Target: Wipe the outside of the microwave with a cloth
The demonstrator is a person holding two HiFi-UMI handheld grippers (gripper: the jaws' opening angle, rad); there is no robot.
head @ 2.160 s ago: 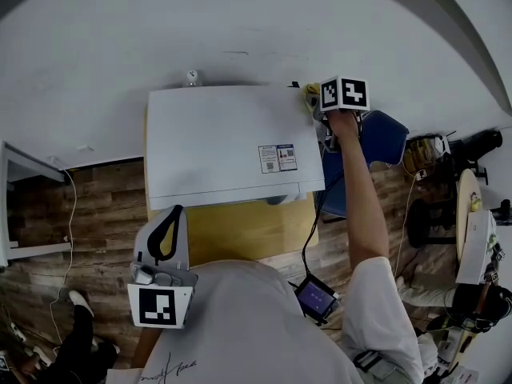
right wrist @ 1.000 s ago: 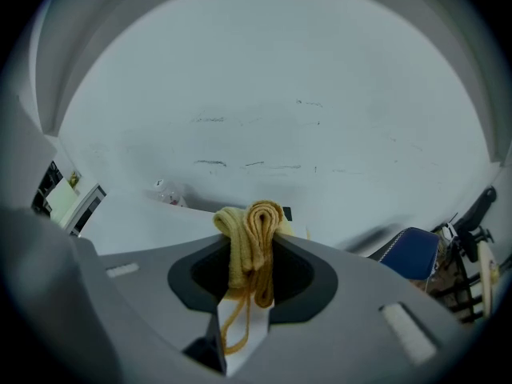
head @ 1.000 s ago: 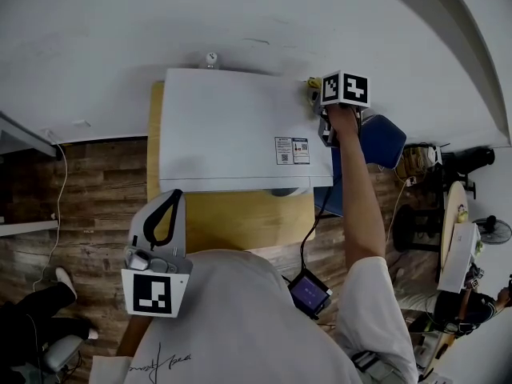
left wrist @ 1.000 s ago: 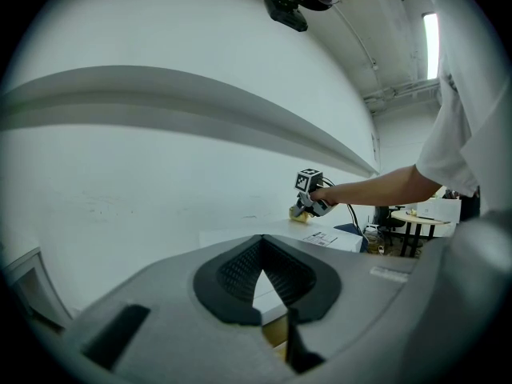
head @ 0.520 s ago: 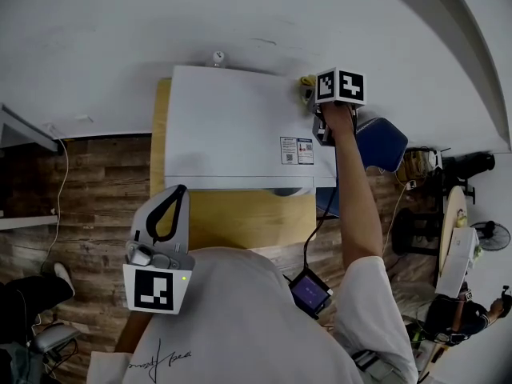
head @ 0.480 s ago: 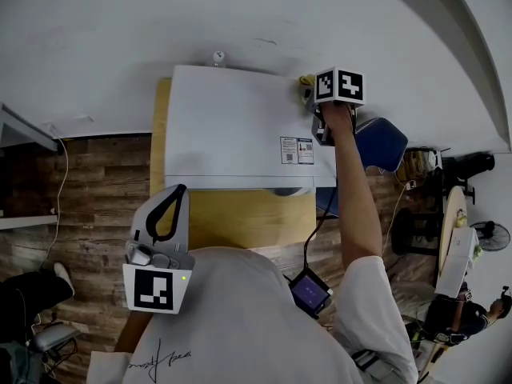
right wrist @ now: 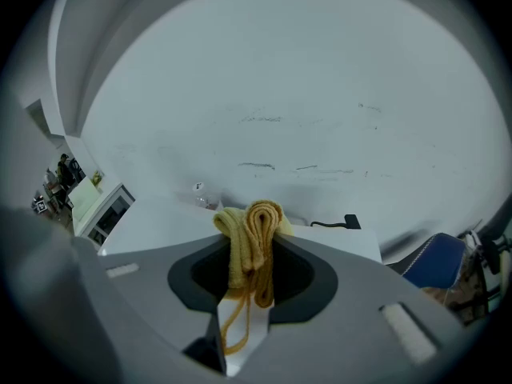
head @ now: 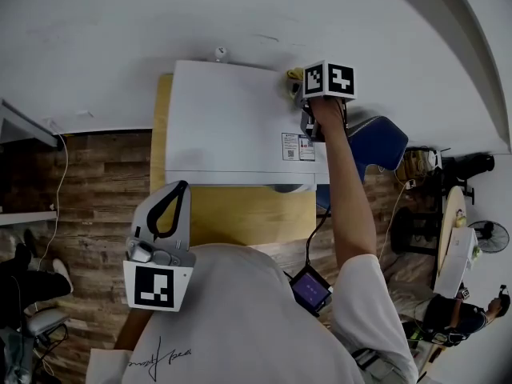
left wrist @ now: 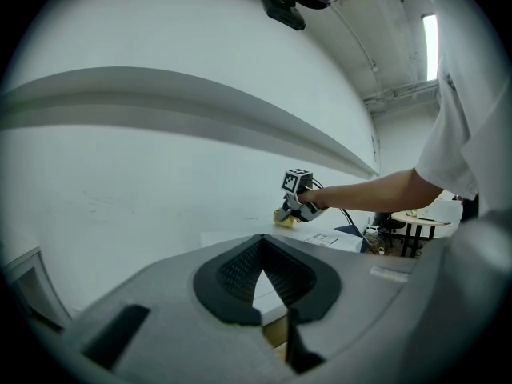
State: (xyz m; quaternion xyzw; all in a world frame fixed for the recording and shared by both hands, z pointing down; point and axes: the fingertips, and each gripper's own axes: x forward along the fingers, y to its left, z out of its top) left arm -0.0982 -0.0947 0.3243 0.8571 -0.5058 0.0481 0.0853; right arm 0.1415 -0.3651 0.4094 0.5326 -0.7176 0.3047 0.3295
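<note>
- The right gripper (head: pixel 299 94) (right wrist: pixel 245 306) has its jaws closed on a folded yellow cloth (head: pixel 293 78) (right wrist: pixel 251 242). The folds bulge out past the jaw tips, and a loose yellow loop hangs down between them.
- The microwave (head: pixel 232 126) (right wrist: pixel 156 222) lies directly below and ahead of the right gripper. The cloth sits at the tips, on the top panel near its far right corner, close to the wall (head: pixel 240 14).
- A printed label (head: pixel 298 146) on the top panel is just behind the right gripper, on the person's side.
- The left gripper (head: pixel 174 211) (left wrist: pixel 261 250) has its jaw tips together with nothing between them.
- The left gripper is held well back from the microwave (left wrist: pixel 340 239), close to the person's torso and over the near edge of the wooden table (head: pixel 248 226).
- In the left gripper view, the right gripper (left wrist: pixel 290 212) and cloth (left wrist: pixel 284 217) appear well ahead, to the right of the jaw line.
- A blue chair (head: pixel 376 138) stands just to the right of the right gripper.
</note>
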